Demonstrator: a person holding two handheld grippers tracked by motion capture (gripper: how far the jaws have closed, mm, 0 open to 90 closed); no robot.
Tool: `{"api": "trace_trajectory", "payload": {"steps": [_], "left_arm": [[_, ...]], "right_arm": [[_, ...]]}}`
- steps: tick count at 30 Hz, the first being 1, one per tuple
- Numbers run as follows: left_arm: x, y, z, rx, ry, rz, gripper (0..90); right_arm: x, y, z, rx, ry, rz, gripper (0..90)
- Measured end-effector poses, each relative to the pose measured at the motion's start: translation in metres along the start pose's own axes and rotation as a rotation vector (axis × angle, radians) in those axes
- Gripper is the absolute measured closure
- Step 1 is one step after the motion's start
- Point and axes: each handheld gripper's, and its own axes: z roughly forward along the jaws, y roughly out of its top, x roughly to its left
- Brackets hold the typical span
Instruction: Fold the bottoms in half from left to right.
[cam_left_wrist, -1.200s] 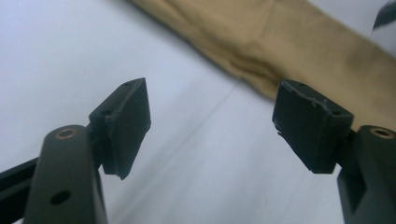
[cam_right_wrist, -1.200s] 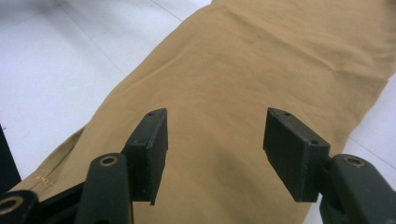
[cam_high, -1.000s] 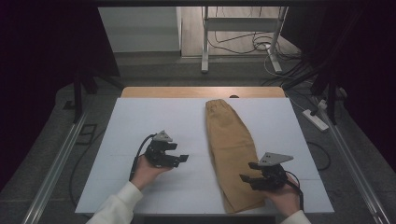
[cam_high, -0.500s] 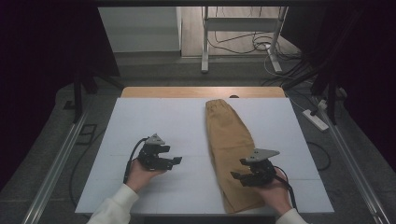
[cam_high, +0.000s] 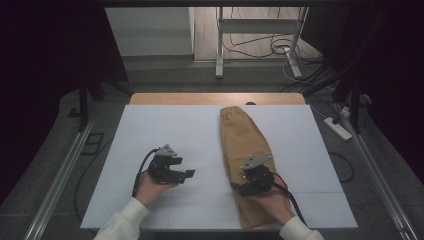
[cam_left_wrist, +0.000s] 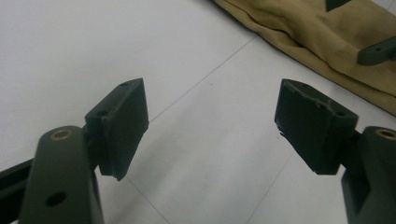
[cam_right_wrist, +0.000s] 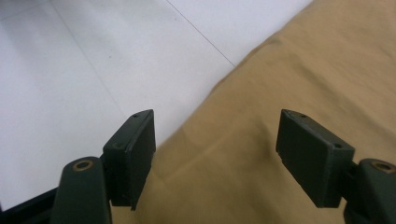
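High view: folded tan trousers (cam_high: 246, 150) lie lengthwise on the white surface (cam_high: 165, 130), right of centre. The right tongs (cam_high: 236, 188), just widened, gape empty over the cloth's near left edge; left tongs (cam_high: 188, 174) gape over bare surface. No legible writing.

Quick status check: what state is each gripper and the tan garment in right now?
Left gripper: open, nothing between the jaws, over the bare white table.
Right gripper: jaws have just been opening, now open above the cloth's edge, nothing pinched.
Tan garment: folded into a long narrow strip, lying flat, waistband at the far end.
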Motion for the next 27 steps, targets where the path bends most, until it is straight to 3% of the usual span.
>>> {"api": "trace_trajectory", "payload": {"steps": [14, 19, 23, 27], "left_arm": [[0.003, -0.001, -0.002, -0.010, 0.010, -0.011, 25.1], [0.004, -0.001, -0.003, -0.010, 0.019, -0.008, 25.1], [0.006, -0.002, -0.003, -0.013, 0.021, -0.015, 25.1], [0.006, -0.002, -0.004, -0.016, 0.021, -0.016, 25.2]], "right_arm": [[0.005, 0.012, 0.027, 0.066, -0.043, -0.034, 26.4], [0.007, 0.010, 0.031, 0.107, -0.088, -0.068, 27.6], [0.006, 0.010, 0.030, 0.111, -0.098, -0.074, 33.2], [0.003, 0.010, 0.029, 0.116, -0.081, -0.036, 43.0]]}}
